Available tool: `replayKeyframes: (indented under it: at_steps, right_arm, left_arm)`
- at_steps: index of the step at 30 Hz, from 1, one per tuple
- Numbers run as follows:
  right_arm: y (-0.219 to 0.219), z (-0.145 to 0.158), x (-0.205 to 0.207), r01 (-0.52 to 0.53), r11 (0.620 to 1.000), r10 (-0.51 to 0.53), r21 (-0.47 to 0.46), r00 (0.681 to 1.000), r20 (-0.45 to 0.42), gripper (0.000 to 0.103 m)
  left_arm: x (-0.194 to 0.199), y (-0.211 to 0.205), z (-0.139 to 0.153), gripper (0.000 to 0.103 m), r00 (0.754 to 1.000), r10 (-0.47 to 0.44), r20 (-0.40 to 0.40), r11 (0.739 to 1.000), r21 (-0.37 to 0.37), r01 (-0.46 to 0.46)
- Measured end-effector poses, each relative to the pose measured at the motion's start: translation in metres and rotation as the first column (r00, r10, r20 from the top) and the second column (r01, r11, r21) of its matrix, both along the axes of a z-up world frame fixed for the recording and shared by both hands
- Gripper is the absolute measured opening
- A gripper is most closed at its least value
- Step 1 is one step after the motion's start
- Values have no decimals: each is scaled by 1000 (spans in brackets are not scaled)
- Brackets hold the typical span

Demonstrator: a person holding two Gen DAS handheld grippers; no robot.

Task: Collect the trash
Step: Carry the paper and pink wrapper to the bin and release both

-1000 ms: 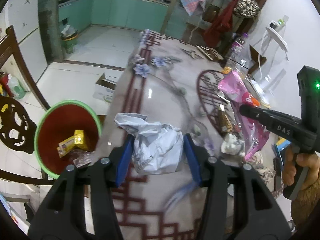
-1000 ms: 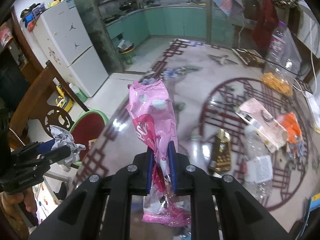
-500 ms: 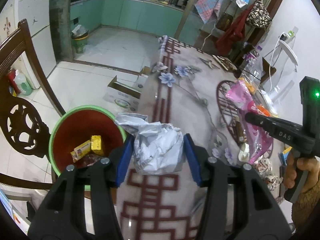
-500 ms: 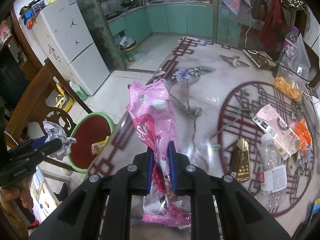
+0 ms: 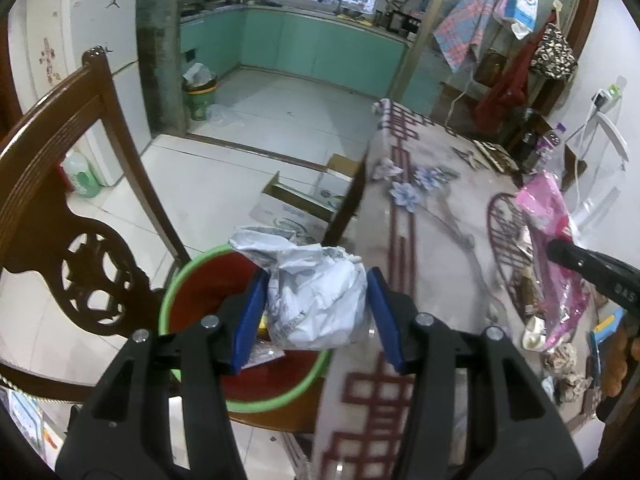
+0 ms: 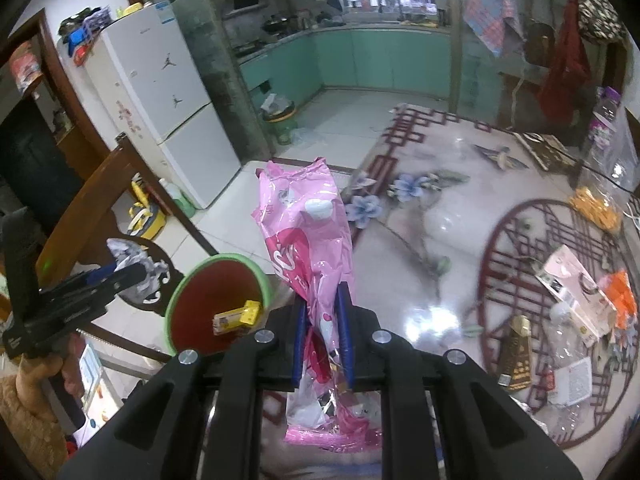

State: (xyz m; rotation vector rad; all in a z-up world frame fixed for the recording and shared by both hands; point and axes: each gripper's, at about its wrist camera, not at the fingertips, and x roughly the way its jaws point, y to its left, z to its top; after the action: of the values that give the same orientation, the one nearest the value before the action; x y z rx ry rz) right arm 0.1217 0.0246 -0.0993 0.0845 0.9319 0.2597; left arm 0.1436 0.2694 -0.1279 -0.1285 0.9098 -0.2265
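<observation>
My left gripper (image 5: 314, 316) is shut on a crumpled white plastic bag (image 5: 316, 300) and holds it above the green-rimmed red bin (image 5: 192, 292) that stands beside the table's left edge. In the right wrist view the same bin (image 6: 216, 300) holds yellow wrappers (image 6: 236, 316), and the left gripper (image 6: 120, 276) with the white bag (image 6: 132, 260) is to its left. My right gripper (image 6: 322, 336) is shut on a pink plastic bag (image 6: 308, 240) over the table near the bin; the pink bag also shows in the left wrist view (image 5: 548, 216).
A dark wooden chair (image 5: 60, 208) stands left of the bin. A cardboard box (image 5: 296, 200) lies on the floor beyond it. More trash lies on the table (image 6: 440, 216) at the right: a brown packet (image 6: 518, 352), a pink box (image 6: 576, 288), orange wrapper (image 6: 622, 296).
My left gripper has carried the white bag leftward from over the table to above the bin. My right gripper with the pink bag has moved left toward the bin.
</observation>
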Motion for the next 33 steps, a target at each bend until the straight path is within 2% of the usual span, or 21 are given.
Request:
replayKeyframes:
  at_steps: [11, 21, 31, 32, 33]
  right_arm:
    - [71, -10, 24, -118, 993, 118, 19, 993, -25, 14]
    - [100, -42, 55, -159, 986, 164, 54, 979, -123, 14]
    - [124, -65, 70, -220, 971, 234, 90, 953, -192, 15]
    - [127, -67, 70, -228, 969, 243, 98, 950, -196, 16]
    - [129, -68, 71, -235, 966, 253, 106, 947, -201, 22]
  left_arm:
    - [28, 30, -11, 49, 999, 41, -6, 998, 43, -41]
    - [54, 47, -34, 49, 995, 75, -59, 996, 42, -73]
    - [71, 56, -46, 49, 990, 115, -83, 991, 78, -109]
    - [71, 58, -48, 49, 989, 122, -88, 990, 82, -115]
    - [71, 60, -49, 49, 988, 128, -91, 989, 83, -121]
